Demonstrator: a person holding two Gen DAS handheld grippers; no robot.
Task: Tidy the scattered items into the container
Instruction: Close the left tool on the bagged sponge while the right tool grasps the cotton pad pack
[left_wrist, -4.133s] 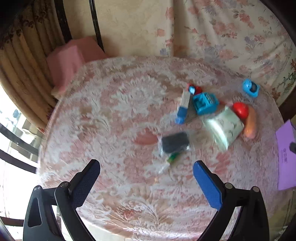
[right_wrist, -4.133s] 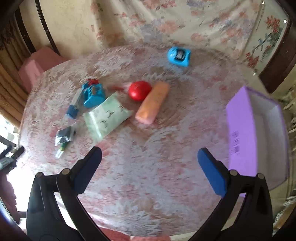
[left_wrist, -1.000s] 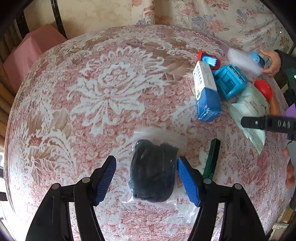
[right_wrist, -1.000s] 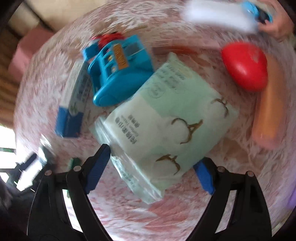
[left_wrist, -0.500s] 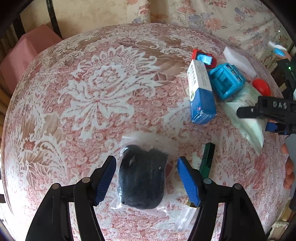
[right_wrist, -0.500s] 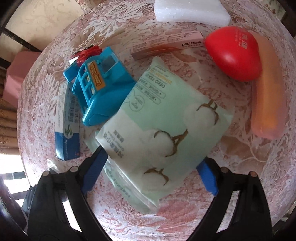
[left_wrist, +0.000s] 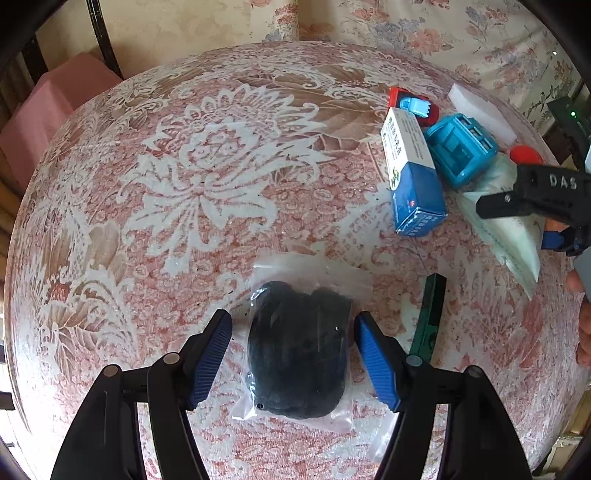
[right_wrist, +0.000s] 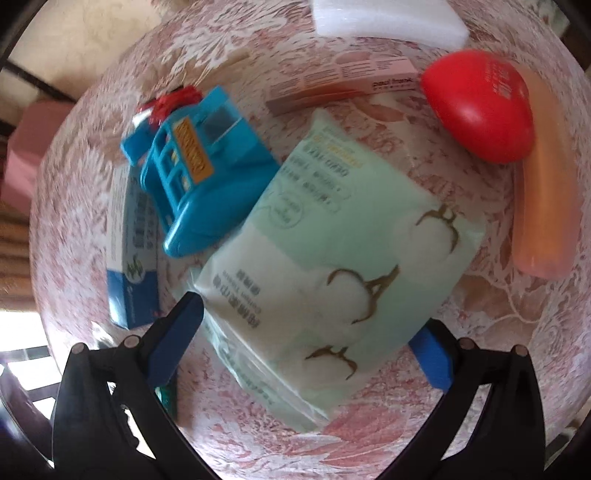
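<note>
On the lace-covered table (left_wrist: 184, 192), one clear bag (left_wrist: 295, 369) holding a black bundle is straddled by the left gripper (left_wrist: 293, 360), whose jaws are spread with a gap on each side. Further right, one blue box (left_wrist: 413, 177) and one blue toy (left_wrist: 460, 149) are seen. One pale green packet (right_wrist: 332, 266) is bracketed by the right gripper (right_wrist: 306, 354), jaws wide; contact cannot be told. One red egg-shaped item (right_wrist: 480, 110) lies rightmost, touching one orange tube (right_wrist: 543, 192).

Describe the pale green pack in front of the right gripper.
The pack is a soft, flat, pale green plastic pouch with printed text and brown cotton-sprig drawings, and a clear strip along its near edge. It lies flat and skewed on the tablecloth, one edge meeting the blue toy. The right gripper straddles its near end, jaws open.
</note>
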